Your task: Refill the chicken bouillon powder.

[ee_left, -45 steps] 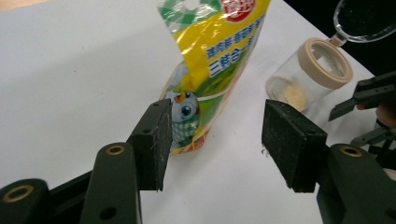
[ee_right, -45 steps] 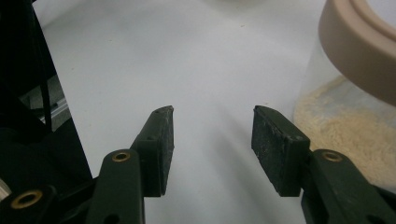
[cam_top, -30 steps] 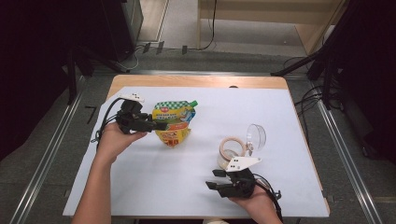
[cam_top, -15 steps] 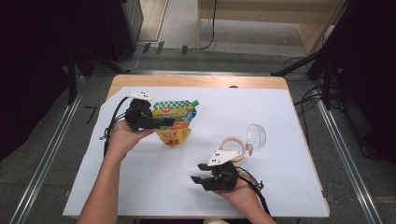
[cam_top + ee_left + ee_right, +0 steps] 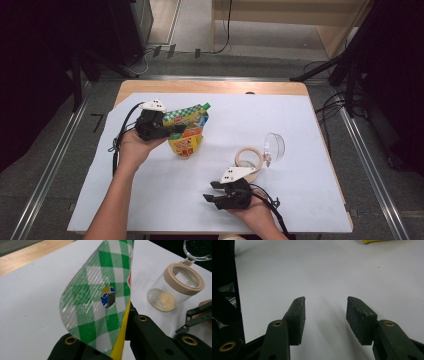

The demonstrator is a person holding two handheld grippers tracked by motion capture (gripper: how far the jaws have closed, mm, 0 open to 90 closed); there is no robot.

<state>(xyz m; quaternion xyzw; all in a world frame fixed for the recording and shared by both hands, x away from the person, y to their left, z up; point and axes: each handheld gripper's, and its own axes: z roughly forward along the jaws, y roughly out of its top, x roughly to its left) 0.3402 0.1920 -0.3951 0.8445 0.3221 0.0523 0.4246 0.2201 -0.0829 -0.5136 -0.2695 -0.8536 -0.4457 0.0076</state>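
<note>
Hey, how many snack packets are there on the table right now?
1: a green-checked and yellow snack packet at the left of the white sheet, pinched in the left gripper. I can't see another behind it.

Open white sheet (image 5: 300,120) is left across the far and right parts of the table, where passage is unobstructed. The middle left is blocked by the snack pouch (image 5: 187,131), clamped in the left gripper (image 5: 172,131). Near the right, the way is narrowed by the open jar (image 5: 250,161) with its hinged clear lid (image 5: 274,145). Bare sheet lies before the right gripper (image 5: 325,312), whose jaws are parted.
</note>
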